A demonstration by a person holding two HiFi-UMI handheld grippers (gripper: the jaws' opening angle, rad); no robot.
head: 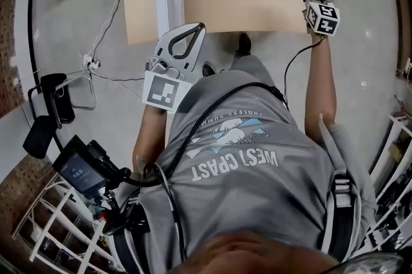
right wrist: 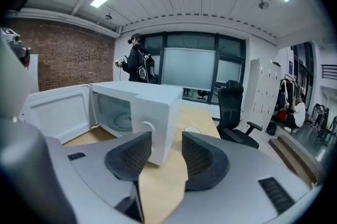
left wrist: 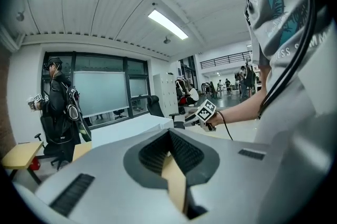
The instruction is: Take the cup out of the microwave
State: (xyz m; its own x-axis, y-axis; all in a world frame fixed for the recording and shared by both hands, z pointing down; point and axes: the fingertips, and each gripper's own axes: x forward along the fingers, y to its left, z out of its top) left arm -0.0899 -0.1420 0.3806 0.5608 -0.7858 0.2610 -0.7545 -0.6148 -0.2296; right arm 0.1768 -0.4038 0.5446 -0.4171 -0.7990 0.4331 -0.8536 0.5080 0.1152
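Microwave (right wrist: 131, 107) open, cavity bare.
The cup (right wrist: 192, 130) possibly sits beside it on the table (right wrist: 196, 115); right gripper (right wrist: 166, 139) gapes empty, left gripper (left wrist: 169, 132) closed on nothing.

microwave (right wrist: 145, 107): white casing, smooth, slight gloss; looks like painted metal or plastic, cannot tell which
table (head: 244, 6): light wood-look top, matt, smooth
left gripper (left wrist: 169, 132): grey plastic shell, matt, smooth
right gripper (right wrist: 166, 137): same grey matt plastic
fingers (right wrist: 201, 157): dark pads, fine ribbing, rubbery look
marker cube (head: 322, 17): black-and-white print, flat matt faces
shirt (head: 257, 170): grey cloth, soft, matt, printed front
floor (head: 71, 28): grey, smooth, faint sheen
brick wall (right wrist: 63, 60): red brick, rough
wire rack (head: 58, 228): thin white-coated metal rods
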